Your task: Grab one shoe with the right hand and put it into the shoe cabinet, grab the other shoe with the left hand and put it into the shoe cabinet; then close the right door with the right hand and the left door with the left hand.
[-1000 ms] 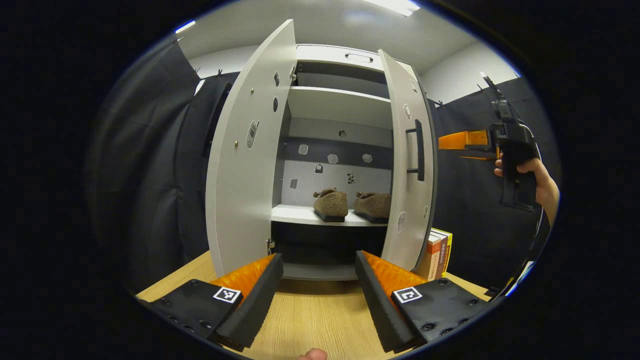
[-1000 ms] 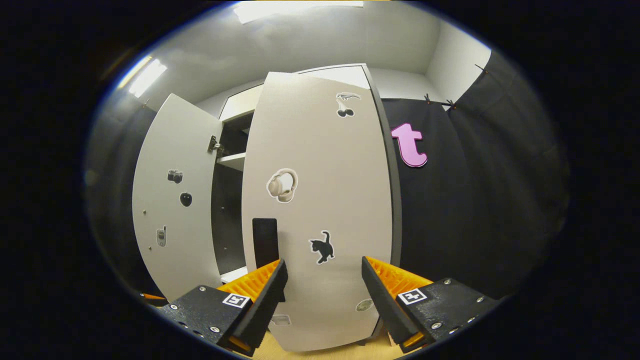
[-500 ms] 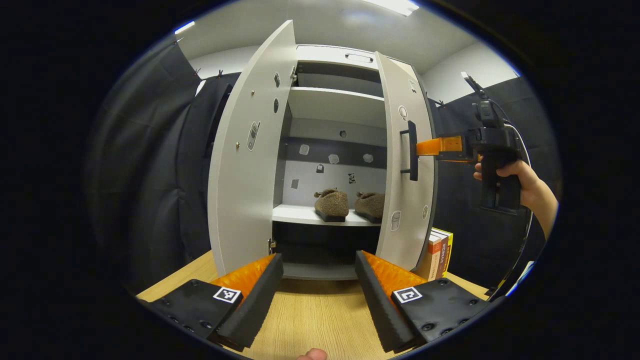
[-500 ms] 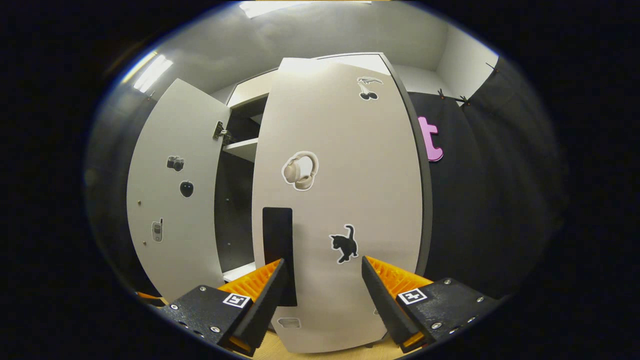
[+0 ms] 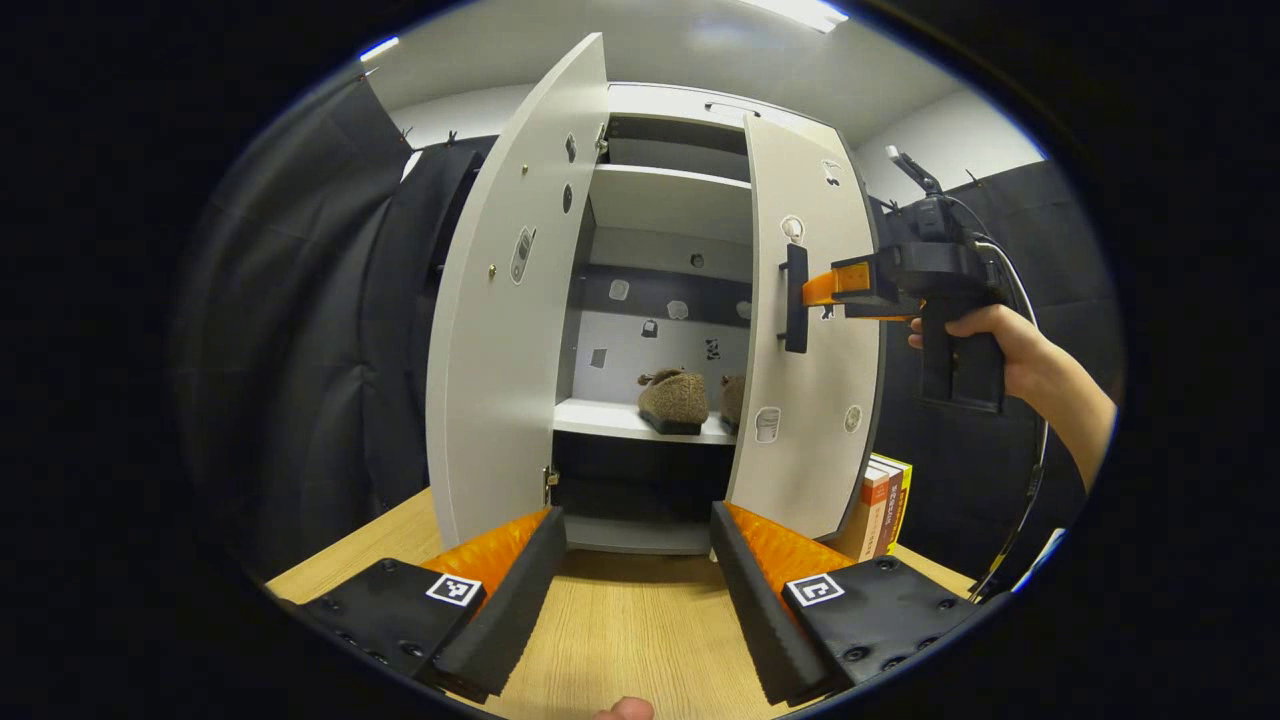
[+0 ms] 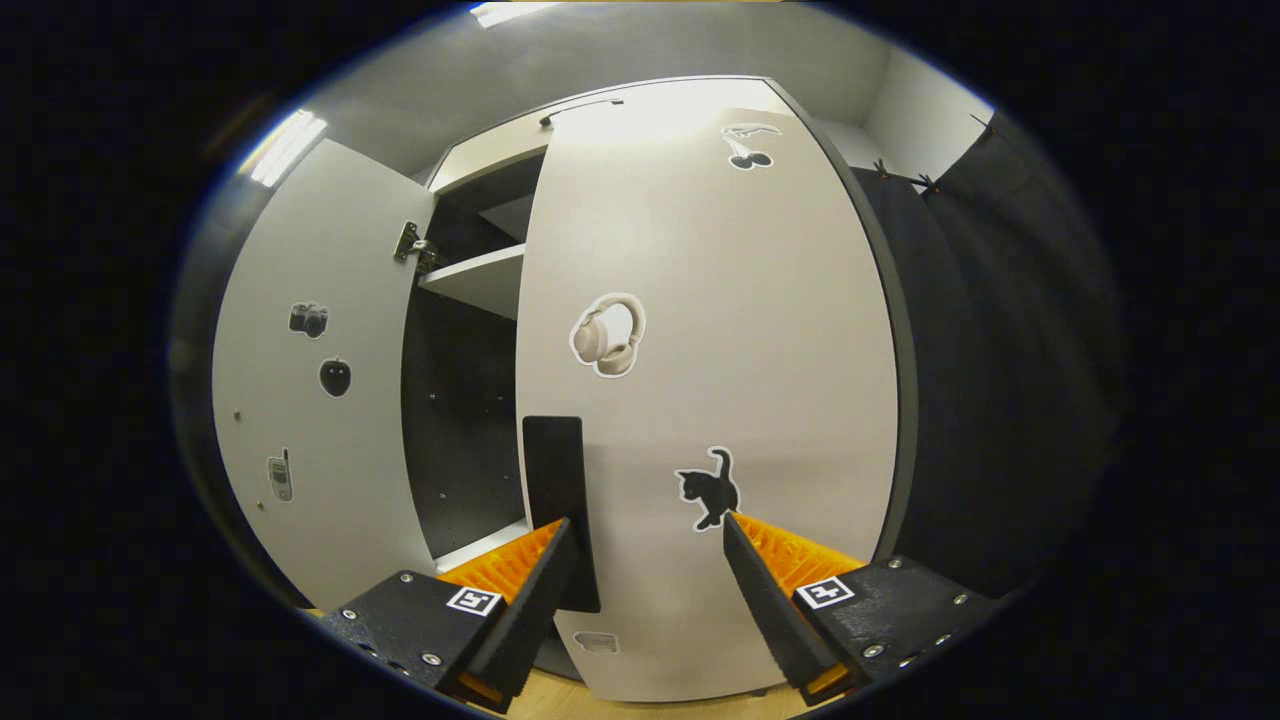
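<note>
text: none legible | books (image 5: 882,505): spine print too small to read

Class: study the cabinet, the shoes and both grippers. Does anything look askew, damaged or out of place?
Nothing stands out. Both shoes sit upright on the shelf, both doors hang straight, and the open right gripper meets the right door by its handle.

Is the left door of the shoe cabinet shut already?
No, the left door stands wide open, so the shoes on the shelf show.
</note>
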`<control>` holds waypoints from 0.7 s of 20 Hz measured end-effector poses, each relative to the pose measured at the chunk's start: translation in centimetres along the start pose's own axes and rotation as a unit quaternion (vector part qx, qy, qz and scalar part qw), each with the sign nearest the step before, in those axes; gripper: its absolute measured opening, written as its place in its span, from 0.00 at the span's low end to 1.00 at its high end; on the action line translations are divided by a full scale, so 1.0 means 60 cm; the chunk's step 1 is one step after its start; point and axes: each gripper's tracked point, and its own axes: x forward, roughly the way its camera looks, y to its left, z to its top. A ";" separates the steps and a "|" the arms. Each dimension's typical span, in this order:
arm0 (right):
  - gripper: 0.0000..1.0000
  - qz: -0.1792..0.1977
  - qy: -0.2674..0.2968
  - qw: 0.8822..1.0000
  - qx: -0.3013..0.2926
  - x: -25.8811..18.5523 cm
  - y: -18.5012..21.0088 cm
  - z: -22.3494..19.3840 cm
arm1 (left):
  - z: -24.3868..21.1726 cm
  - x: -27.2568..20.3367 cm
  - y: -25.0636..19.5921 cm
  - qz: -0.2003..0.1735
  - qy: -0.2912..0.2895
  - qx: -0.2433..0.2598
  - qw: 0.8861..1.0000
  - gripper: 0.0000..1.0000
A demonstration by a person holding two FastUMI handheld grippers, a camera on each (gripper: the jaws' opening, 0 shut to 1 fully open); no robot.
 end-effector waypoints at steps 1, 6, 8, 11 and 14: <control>0.91 0.000 -0.002 1.000 -0.006 0.008 0.003 0.001 | 0.002 0.002 0.001 0.000 -0.001 0.000 1.000 0.95; 0.91 -0.004 -0.008 1.000 -0.010 0.036 0.007 0.001 | 0.014 -0.001 0.004 0.003 -0.007 0.002 1.000 0.95; 0.92 -0.007 -0.009 1.000 -0.013 0.035 0.007 0.001 | 0.024 -0.002 0.008 0.007 -0.013 0.004 1.000 0.95; 0.92 -0.018 -0.013 1.000 -0.019 0.023 -0.001 0.005 | 0.040 -0.009 0.021 0.018 -0.019 0.004 1.000 0.95; 0.92 -0.019 -0.012 1.000 -0.012 -0.006 -0.003 0.002 | 0.059 -0.024 0.054 0.050 -0.015 0.011 0.999 0.95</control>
